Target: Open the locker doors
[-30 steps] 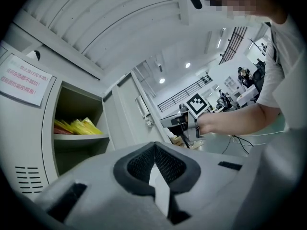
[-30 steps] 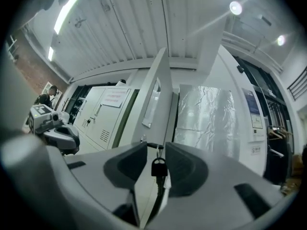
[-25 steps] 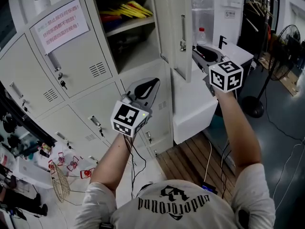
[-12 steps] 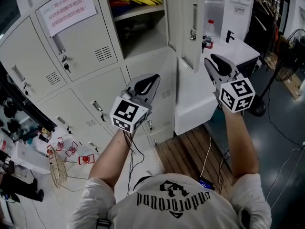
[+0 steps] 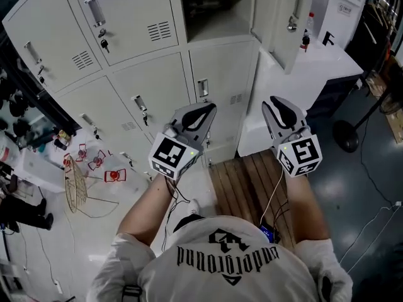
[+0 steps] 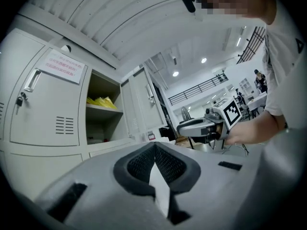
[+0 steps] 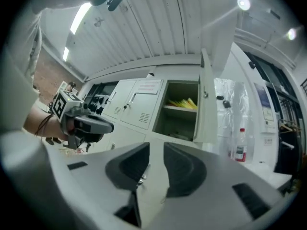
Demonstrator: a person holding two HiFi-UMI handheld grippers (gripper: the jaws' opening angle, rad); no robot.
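My left gripper has its fingers pressed together on nothing, and my right gripper shows only a narrow gap, its jaws having just been closing with nothing between them. Both hover side by side, clear of the grey lockers. They face the closed locker door with its handle, directly under the top compartment whose open door swings out to the right.
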